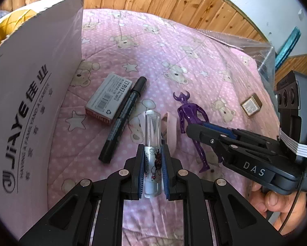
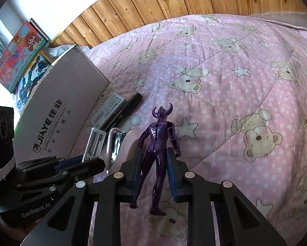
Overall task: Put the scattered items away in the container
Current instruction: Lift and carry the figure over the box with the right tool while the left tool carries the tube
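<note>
My left gripper (image 1: 152, 153) is shut on a clear glue stick tube (image 1: 152, 135), held over the pink quilt; it also shows in the right wrist view (image 2: 95, 143). My right gripper (image 2: 153, 157) is shut on a purple horned figure (image 2: 158, 143) at its waist; the figure also shows in the left wrist view (image 1: 189, 112). The cardboard box (image 1: 30, 94) marked JIAYE stands at the left, also seen in the right wrist view (image 2: 67, 100). A grey staples box (image 1: 108, 98) and a black marker (image 1: 124, 119) lie beside it.
A small gold-edged card (image 1: 251, 105) lies on the quilt (image 1: 163, 47) at the right. A pink and white object (image 1: 171, 127) lies behind the tube. Wooden wall panelling runs behind the bed. Toy boxes (image 2: 18, 55) stand behind the cardboard box.
</note>
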`<move>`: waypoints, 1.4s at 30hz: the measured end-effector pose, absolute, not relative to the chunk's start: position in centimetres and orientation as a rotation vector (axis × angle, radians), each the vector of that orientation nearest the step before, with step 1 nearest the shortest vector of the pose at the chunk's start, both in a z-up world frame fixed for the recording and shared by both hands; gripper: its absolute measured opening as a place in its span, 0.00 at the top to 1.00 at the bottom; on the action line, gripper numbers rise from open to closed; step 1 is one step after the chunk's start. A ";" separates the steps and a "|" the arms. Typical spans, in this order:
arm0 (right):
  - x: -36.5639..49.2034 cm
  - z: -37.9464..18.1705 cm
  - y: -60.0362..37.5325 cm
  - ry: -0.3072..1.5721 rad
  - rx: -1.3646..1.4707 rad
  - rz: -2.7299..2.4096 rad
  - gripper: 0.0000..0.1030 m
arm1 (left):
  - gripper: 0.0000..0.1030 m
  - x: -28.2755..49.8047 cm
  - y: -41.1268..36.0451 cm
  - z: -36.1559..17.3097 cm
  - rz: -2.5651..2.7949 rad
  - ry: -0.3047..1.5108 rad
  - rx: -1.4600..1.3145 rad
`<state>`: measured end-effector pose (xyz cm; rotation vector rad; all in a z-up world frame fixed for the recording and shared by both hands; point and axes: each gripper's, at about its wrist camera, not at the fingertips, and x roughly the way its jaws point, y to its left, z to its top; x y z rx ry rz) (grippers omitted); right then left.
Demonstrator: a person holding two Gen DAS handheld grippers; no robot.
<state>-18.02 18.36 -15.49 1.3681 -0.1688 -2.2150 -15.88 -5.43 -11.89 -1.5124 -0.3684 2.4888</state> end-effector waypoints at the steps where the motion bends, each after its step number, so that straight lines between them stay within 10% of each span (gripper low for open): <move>1: -17.8 -15.4 18.4 -0.169 1.365 -2.216 0.76 | 0.85 -15.7 -5.5 -11.8 2.492 -0.369 -1.515; 42: -4.5 -10.0 16.6 -0.109 1.230 -2.219 0.76 | 0.86 -3.0 -6.0 -4.2 2.604 -0.379 -1.248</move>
